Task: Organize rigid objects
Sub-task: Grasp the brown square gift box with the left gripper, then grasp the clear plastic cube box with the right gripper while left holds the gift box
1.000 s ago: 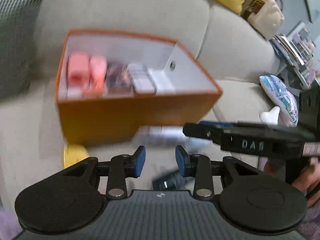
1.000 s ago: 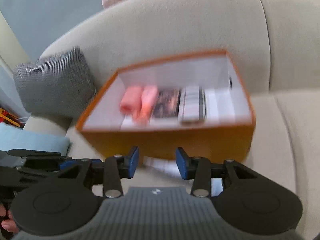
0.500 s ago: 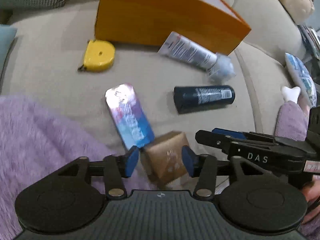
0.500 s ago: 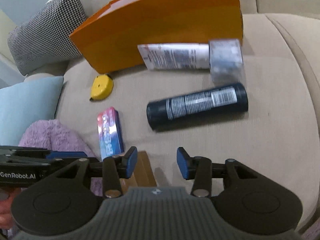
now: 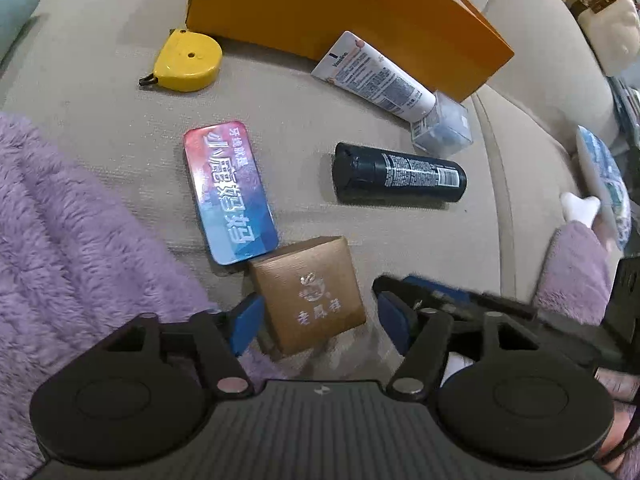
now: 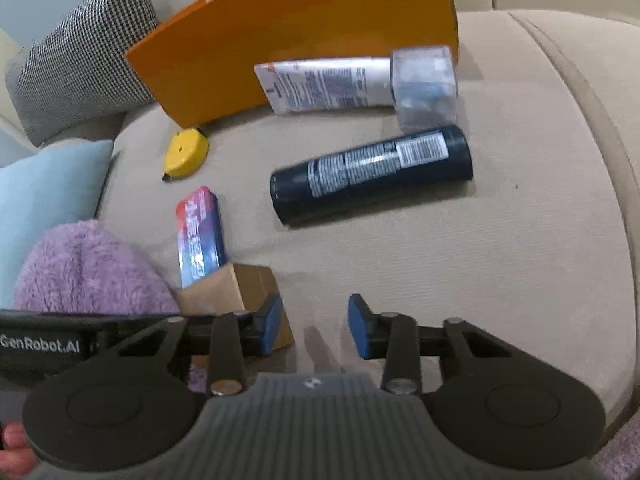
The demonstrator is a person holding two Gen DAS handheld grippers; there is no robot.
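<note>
Loose things lie on the beige sofa seat in front of an orange box [image 5: 360,12] [image 6: 300,32]. They are a yellow tape measure [image 5: 186,60], a red-blue tin [image 5: 230,192], a dark spray can [image 5: 400,178] [image 6: 372,172], a white tube [image 5: 372,76] and a small clear box [image 5: 442,126]. A brown cardboard box [image 5: 312,292] [image 6: 232,288] sits between the fingers of my left gripper [image 5: 320,328]. Its jaws are opening, and a gap shows at the right pad. My right gripper [image 6: 314,330] hovers just right of that box over bare cushion, its jaws closing on nothing.
A fluffy purple sleeve [image 5: 72,240] lies along the left side. A houndstooth cushion [image 6: 80,60] and a light blue cushion [image 6: 48,200] stand at the sofa's left end. A plush toy [image 5: 604,20] rests at the far right, past the seat seam.
Both grippers tipped down from facing the orange box's inside to the seat in front of it. The left jaws spread wider around the brown box. The right jaws narrowed a little.
</note>
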